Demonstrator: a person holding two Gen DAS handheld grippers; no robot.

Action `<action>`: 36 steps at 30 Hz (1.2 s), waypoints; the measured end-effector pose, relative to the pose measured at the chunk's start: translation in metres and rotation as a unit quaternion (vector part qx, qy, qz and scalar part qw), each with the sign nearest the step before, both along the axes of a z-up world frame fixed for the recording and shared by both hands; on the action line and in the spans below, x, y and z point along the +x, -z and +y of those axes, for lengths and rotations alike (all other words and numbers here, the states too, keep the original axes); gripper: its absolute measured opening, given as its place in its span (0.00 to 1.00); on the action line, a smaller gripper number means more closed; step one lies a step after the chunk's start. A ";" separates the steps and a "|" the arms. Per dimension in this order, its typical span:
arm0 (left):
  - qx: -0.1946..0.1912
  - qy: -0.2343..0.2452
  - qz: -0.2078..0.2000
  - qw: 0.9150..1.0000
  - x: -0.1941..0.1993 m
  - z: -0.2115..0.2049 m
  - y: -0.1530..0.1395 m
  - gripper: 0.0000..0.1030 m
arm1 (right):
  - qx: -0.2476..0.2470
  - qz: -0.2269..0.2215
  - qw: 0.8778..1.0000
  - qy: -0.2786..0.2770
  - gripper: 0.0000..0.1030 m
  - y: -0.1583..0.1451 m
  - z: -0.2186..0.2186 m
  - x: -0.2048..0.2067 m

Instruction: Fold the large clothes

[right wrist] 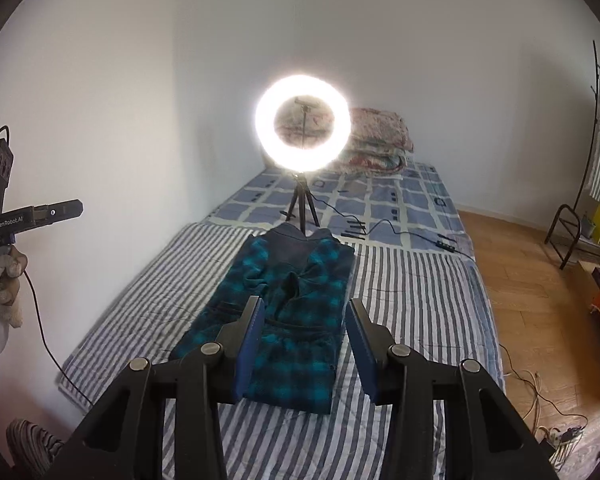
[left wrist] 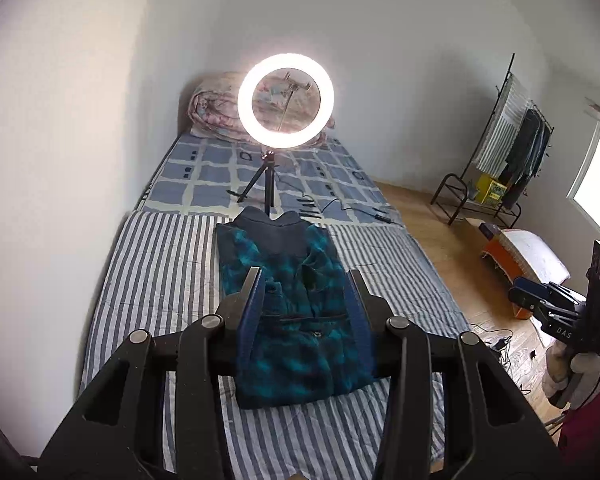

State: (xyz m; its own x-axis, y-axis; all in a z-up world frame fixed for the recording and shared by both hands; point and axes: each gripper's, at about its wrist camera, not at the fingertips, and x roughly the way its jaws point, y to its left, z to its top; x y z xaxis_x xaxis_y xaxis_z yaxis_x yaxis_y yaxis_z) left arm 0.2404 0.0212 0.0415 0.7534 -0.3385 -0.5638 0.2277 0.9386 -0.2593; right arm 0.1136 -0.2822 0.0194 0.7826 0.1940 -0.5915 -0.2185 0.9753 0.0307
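A teal and black plaid jacket (left wrist: 284, 256) (right wrist: 300, 276) lies flat on the striped sheet, folded into a long narrow shape, its dark collar toward the ring light. My left gripper (left wrist: 306, 280) hangs above its near half, open, with nothing between the blue pads. My right gripper (right wrist: 304, 306) also hovers over the near end, open and empty. Each gripper shows in the other's view: the right one (left wrist: 540, 300) out past the bed's right side in a gloved hand, the left one (right wrist: 40, 212) at the far left.
A lit ring light (left wrist: 286, 100) (right wrist: 302, 124) on a small tripod stands on the bed (left wrist: 160, 280) just beyond the collar, its cable (right wrist: 400, 228) trailing right. A folded quilt (right wrist: 380, 140) lies at the head. A wall runs along the bed's left; wood floor, clothes rack (left wrist: 512, 148) and boxes lie right.
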 end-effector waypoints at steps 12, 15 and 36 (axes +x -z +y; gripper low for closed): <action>-0.015 -0.011 0.063 0.998 0.166 0.019 0.102 0.42 | 0.004 0.071 0.997 -0.011 0.37 0.092 -0.008 0.176; -0.016 -0.011 0.079 0.997 0.205 0.021 0.133 0.42 | 0.003 0.083 0.996 -0.021 0.37 0.118 -0.004 0.213; -0.006 -0.017 0.163 0.987 0.374 0.020 0.289 0.42 | 0.005 0.129 0.992 0.007 0.43 0.245 -0.012 0.384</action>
State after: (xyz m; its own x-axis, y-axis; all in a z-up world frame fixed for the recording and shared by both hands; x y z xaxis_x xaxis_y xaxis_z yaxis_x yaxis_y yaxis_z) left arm 0.6142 0.0415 -0.2473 0.5446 -0.3231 -0.7740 0.0985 0.9411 -0.3235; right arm 0.4976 -0.2941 -0.2256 0.6084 0.1915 -0.7702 -0.1890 0.9775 0.0938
